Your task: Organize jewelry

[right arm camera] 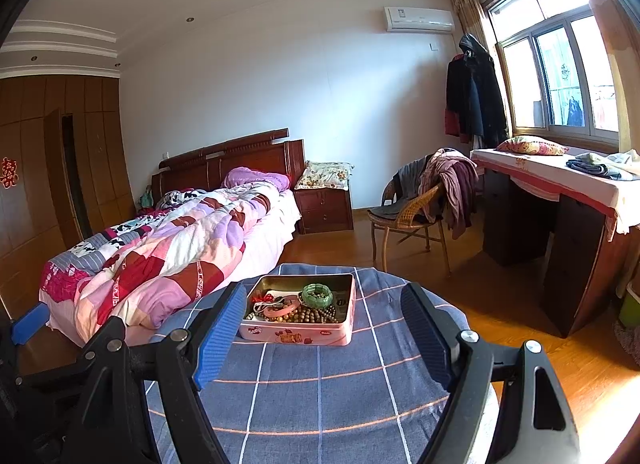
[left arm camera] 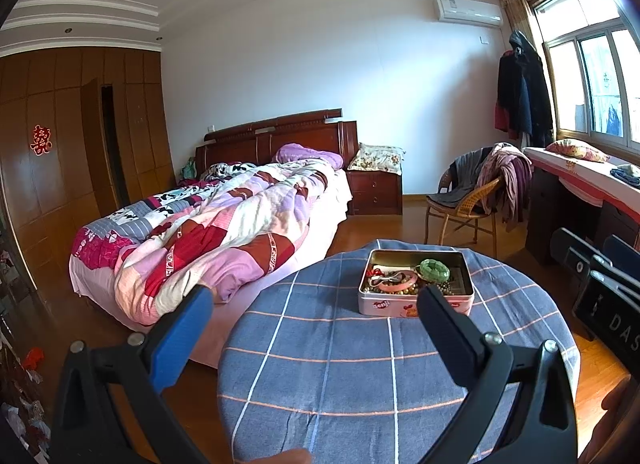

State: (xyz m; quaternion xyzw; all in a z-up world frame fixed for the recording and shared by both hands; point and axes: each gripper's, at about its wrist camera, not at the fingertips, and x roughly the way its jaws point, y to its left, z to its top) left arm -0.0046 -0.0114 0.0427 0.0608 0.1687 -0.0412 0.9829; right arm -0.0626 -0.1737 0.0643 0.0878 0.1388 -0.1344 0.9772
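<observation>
Both claws gape wide with nothing between their fingers: the left claw (left arm camera: 316,296) and right claw (right arm camera: 326,292) hover short of the jewelry tin (right arm camera: 298,310) (lid off) on the worktop (right arm camera: 320,392).

unmade bed (left arm camera: 224,216), wicker chair (right arm camera: 412,216), window (right arm camera: 560,76)

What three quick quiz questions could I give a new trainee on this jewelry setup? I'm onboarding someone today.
1. True or false: the tin has its lid on.
2. The green bangle lies: A) in the tin, B) on the cloth, C) on the bed.
3. What does the right gripper hold?

Key:
1. False; it is open, with beads showing.
2. A.
3. Nothing; its jaws stand open short of the tin, like the left gripper.
</observation>
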